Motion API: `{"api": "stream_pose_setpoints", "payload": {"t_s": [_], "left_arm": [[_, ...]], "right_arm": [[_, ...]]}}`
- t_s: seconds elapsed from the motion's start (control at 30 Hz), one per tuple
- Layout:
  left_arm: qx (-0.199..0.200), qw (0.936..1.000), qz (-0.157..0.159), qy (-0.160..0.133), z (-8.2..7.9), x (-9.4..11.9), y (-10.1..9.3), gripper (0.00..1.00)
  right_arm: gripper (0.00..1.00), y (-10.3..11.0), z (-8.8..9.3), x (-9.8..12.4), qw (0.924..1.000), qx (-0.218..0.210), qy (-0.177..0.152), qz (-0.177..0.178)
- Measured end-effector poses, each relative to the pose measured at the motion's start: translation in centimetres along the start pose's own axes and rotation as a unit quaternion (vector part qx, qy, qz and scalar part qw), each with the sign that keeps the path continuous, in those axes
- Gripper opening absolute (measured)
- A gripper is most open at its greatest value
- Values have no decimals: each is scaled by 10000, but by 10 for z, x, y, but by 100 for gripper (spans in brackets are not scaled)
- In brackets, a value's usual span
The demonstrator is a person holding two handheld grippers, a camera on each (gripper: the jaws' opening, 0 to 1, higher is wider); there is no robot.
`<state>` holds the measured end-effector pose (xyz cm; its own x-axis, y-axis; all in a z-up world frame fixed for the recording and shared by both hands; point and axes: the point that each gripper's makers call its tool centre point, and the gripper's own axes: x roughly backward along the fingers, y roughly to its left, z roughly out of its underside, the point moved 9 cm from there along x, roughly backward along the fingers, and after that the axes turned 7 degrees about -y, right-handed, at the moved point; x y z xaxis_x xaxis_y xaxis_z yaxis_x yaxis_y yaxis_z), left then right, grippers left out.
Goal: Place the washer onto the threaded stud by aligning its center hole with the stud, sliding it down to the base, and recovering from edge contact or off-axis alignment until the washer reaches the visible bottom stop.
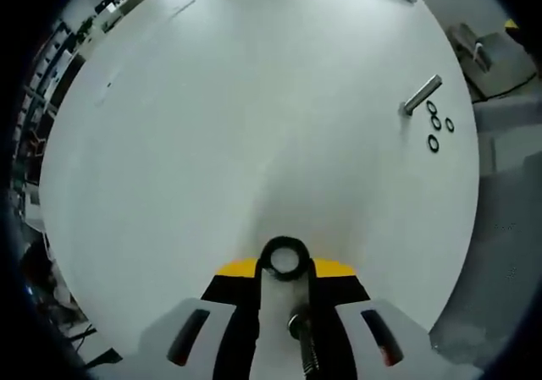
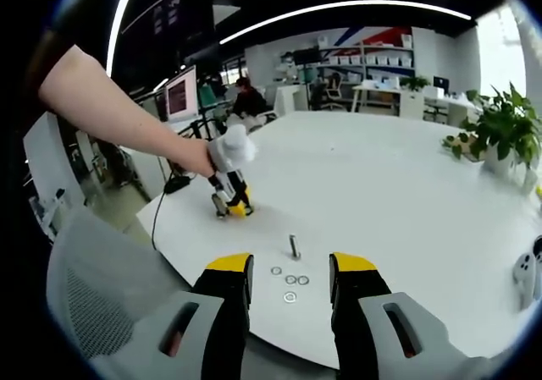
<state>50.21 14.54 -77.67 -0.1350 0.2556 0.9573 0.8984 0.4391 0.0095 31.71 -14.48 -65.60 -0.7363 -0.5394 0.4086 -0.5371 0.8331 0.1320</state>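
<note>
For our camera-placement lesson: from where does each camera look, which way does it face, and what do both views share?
Left gripper view: rides the left tongs, low over the round white table, facing the upright silver threaded stud and four small ring washers.
Right gripper view: rides the right tongs at the table edge, facing across it toward the office; a person's bare forearm and gloved hand hold the other gripper.
Shared: table, stud, washers.

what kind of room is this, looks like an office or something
Most likely an open-plan office or lab workspace. The right gripper view shows a big white round table, a lit computer monitor on a desk behind it, white shelving stacked with storage boxes along the far wall, and a green potted plant.
</note>
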Motion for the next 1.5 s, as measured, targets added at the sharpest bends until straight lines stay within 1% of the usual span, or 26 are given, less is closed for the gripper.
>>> {"api": "stream_pose_setpoints", "payload": {"t_s": [0.1, 0.27, 0.53, 0.83, 1.03, 1.13, 1.23, 1.4, 1.5], "left_arm": [[29, 10000, 1, -60, -2, 1, -1, 19], [10, 9998, -51, -175, -6, 7, 4, 19], [-9, 9993, -181, -323, -7, 33, 8, 19], [-10, 9994, -203, -291, 0, 61, 8, 19], [-7, 9997, -173, -181, 8, 80, 5, 19], [15, 9997, -169, -166, 11, 89, -1, 19], [-5, 9998, -156, -121, 14, 91, -4, 19], [-102, 9999, -56, 47, 23, 94, -14, 19], [-120, 9999, -30, 90, 27, 94, -20, 19]], "right_arm": [[38, 0, 0, 0, 10000, -18, -8, 19], [38, 0, 0, 0, 10000, -16, -20, 8], [38, 1, 0, 0, 10000, -26, -8, -32], [38, 1, -1, -1, 10000, -19, -15, -81], [38, 3, -1, -1, 9999, 37, 4, -124], [38, 4, -1, -2, 9999, 49, -1, -151], [38, 4, -1, -2, 9998, 52, -8, -169], [38, 5, -2, -2, 9997, 75, -7, -212], [38, 5, -2, -2, 9997, 76, -13, -214]]}}
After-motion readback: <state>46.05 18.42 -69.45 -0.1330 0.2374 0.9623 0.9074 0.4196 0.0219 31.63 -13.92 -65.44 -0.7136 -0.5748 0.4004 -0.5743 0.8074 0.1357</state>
